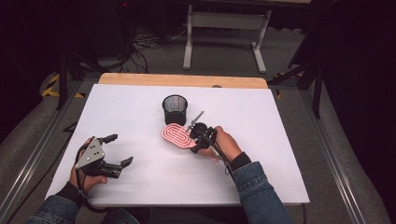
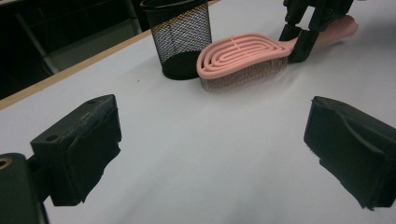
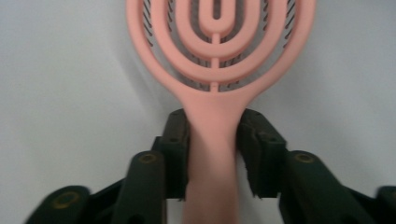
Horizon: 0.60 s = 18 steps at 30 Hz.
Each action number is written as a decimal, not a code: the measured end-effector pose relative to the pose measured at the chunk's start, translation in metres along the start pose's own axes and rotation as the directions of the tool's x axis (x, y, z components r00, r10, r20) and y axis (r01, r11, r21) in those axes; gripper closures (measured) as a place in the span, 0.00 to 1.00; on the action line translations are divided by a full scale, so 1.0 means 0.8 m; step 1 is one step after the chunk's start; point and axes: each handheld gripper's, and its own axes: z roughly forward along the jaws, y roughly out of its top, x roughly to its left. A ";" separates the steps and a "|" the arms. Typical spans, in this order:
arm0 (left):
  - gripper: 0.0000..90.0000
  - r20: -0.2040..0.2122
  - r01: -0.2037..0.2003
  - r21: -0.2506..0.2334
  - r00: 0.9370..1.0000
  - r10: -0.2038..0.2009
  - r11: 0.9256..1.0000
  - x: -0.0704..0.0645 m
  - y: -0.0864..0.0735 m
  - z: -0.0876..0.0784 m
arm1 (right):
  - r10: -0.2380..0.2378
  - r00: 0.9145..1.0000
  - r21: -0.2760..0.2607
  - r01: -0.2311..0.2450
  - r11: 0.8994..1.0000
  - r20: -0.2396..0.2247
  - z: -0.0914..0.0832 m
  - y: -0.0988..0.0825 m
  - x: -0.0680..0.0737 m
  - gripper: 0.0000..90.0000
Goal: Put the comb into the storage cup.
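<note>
A pink hairbrush (image 1: 176,135) with a looped open head lies bristles down at the middle of the white table (image 1: 149,182). My right gripper (image 1: 197,138) comes at it from the right, and its two black pads sit against both sides of the brush handle (image 3: 212,135). In the left gripper view the brush head (image 2: 243,51) rests on its bristles, with the right gripper (image 2: 303,35) at its handle end. My left gripper (image 1: 120,149) rests low at the table's front left, open, with nothing between its jaws (image 2: 210,149).
A black mesh cup (image 1: 174,109) stands upright just behind the brush head, almost touching it in the left gripper view (image 2: 180,37). A wooden strip (image 1: 182,80) runs along the table's far edge. A white table frame (image 1: 224,28) and cables stand on the floor beyond.
</note>
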 end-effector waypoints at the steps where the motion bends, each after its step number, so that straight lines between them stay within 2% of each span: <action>1: 0.05 0.000 0.000 0.001 1.000 0.000 1.000 0.000 0.000 0.000 | 0.000 1.000 0.000 0.000 1.000 0.000 0.000 0.000 0.000 0.77; 9: 0.06 0.004 -0.003 0.007 1.000 0.003 1.000 -0.001 0.000 0.001 | -0.028 0.999 -0.020 0.028 0.999 0.016 0.000 -0.003 0.003 0.78; 16: 0.06 -0.004 -0.003 0.010 1.000 0.003 1.000 -0.001 0.000 0.001 | -0.020 1.000 -0.096 0.022 0.995 0.022 -0.002 -0.016 0.005 0.78; 18: 0.06 -0.006 -0.005 0.011 1.000 0.005 1.000 -0.001 0.000 0.001 | -0.020 0.999 -0.122 0.025 0.992 0.037 -0.005 -0.020 0.007 0.78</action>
